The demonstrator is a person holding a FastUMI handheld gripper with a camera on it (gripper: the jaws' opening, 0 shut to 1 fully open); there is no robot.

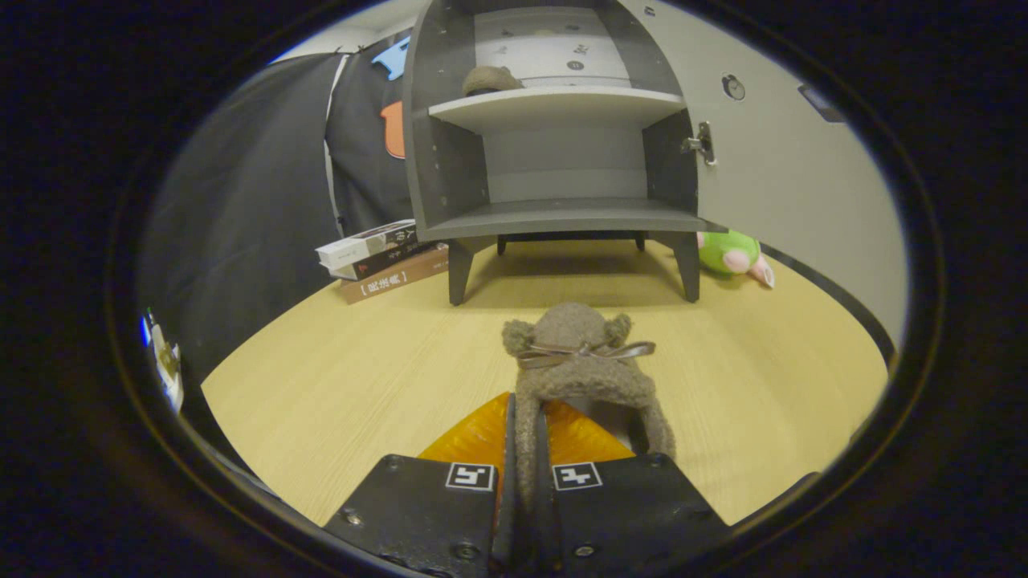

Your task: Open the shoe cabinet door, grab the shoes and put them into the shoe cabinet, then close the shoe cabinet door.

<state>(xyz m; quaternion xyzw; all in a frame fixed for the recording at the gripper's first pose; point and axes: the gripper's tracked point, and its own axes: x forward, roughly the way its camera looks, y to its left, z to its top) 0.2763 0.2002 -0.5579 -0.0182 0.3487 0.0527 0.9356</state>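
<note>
Between the tongs [526, 449] sat a fuzzy brown shoe [577, 361], its heel wall pinched from both sides by the two fingers, which stood almost closed on that thin edge. Its toe, with a ribbon bow across it, pointed ahead toward the cabinet [554, 144]. The shoe seemed to hang just above the tabletop [337, 385], near its middle, though whether it had fully cleared the wood could not be told.

The cabinet stood on short legs toward the far edge of the tabletop, its door [787, 177] swung wide open to the right. A second brown shoe [491, 80] already lay on the upper shelf, at its left; the lower shelf [562, 215] was bare. A stack of books [385, 258] rested just left of the cabinet, and a green plush toy [735, 255] lay behind its right front leg.

Judged from this, the carrying step was in hand: door opened, one shoe stowed, the other gripped. The next move called for raising the shoe over the shelf lip, pushing it straight in, then releasing; shutting the door remained.
</note>
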